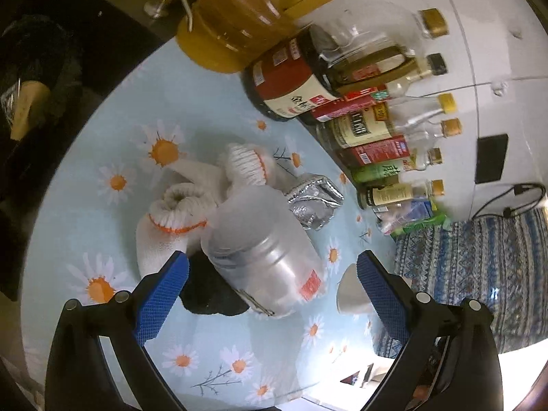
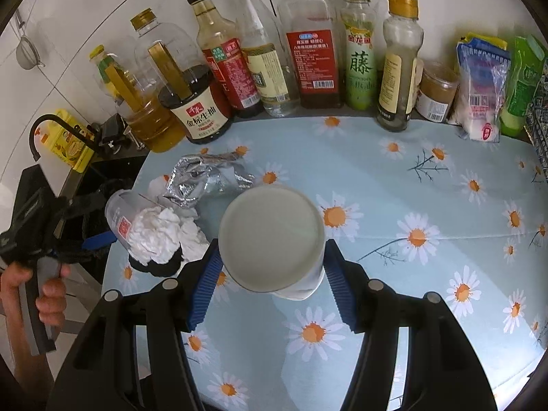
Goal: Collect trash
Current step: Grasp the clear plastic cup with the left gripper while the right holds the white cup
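The right tongs (image 2: pixel 270 274) are clamped on a paper cup (image 2: pixel 272 236), held above the surface (image 2: pixel 394 178). The left tongs (image 1: pixel 272 282), jaws apart, straddle a tipped clear jar (image 1: pixel 263 257) without gripping it. Crumpled foil (image 2: pixel 202 178), at ten o'clock from the cup, and the tissue wad (image 2: pixel 161 233) are still to collect.

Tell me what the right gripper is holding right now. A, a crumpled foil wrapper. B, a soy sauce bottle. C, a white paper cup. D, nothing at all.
C: in the right wrist view the right gripper has its blue pads pressed on either side of a white paper cup, while the foil wrapper lies apart on the daisy tablecloth.
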Demonstrator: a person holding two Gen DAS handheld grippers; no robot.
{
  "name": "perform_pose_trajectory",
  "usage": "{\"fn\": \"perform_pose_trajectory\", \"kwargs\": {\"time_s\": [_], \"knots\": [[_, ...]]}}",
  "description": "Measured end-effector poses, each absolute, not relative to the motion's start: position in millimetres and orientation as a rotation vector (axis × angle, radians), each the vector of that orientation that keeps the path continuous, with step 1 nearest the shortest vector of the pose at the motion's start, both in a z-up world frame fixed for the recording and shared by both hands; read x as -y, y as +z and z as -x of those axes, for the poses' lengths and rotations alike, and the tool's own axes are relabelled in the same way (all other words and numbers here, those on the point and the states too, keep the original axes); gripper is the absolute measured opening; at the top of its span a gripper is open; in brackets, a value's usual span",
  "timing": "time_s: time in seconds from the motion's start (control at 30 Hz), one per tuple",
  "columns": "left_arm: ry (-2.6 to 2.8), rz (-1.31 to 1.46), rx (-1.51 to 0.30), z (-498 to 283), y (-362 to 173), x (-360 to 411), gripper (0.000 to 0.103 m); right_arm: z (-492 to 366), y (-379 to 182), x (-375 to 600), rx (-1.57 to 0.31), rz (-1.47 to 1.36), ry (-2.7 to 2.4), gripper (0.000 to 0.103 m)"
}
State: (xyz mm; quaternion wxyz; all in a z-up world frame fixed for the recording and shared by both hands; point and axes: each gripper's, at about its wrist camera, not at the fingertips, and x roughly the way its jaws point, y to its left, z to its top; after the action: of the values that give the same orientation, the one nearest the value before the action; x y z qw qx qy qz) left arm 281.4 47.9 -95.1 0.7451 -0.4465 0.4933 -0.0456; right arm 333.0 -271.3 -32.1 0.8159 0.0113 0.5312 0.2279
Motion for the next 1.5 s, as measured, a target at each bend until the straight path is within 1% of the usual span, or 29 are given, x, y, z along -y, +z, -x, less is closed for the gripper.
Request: {"fn": "perform_pose_trajectory", "kwargs": {"time_s": [0.1,0.2,0.23,0.33,0.37,0.4,0.53,0.67,0.97,1.5], "knots": [[-0.092,0.980,-1.093,-285,-99,-43,0.095,-333,-34,275,-1.136,-0.025,0.499,0.060],[-0.065,0.988,-1.092,-288,-102,-42,0.087,-333,-35,279,-1.138,-0.032,0.509,0.060],[-0.052,0.988,-1.085,-289,-102,-42,0.083,-333,-36,280,-1.140,-0.035,0.513,0.060],[-0.033,0.979,-1.088,-292,-105,-41,0.072,-333,-38,282,-1.142,-0.041,0.519,0.060],[-0.028,0.977,-1.088,-292,-105,-40,0.070,-333,-38,283,-1.142,-0.045,0.522,0.060],[-0.024,0.973,-1.087,-292,-105,-40,0.065,-333,-38,283,-1.142,-0.047,0.522,0.060],[-0.016,0.953,-1.079,-291,-105,-41,0.061,-332,-38,284,-1.142,-0.052,0.521,0.060],[-0.013,0.931,-1.068,-292,-102,-42,0.059,-332,-38,283,-1.142,-0.053,0.520,0.060],[-0.013,0.889,-1.041,-286,-87,-50,0.059,-332,-36,269,-1.142,-0.041,0.530,0.060],[-0.032,0.838,-0.978,-268,-56,-85,0.059,-323,-22,213,-1.116,-0.005,0.572,0.060]]}}
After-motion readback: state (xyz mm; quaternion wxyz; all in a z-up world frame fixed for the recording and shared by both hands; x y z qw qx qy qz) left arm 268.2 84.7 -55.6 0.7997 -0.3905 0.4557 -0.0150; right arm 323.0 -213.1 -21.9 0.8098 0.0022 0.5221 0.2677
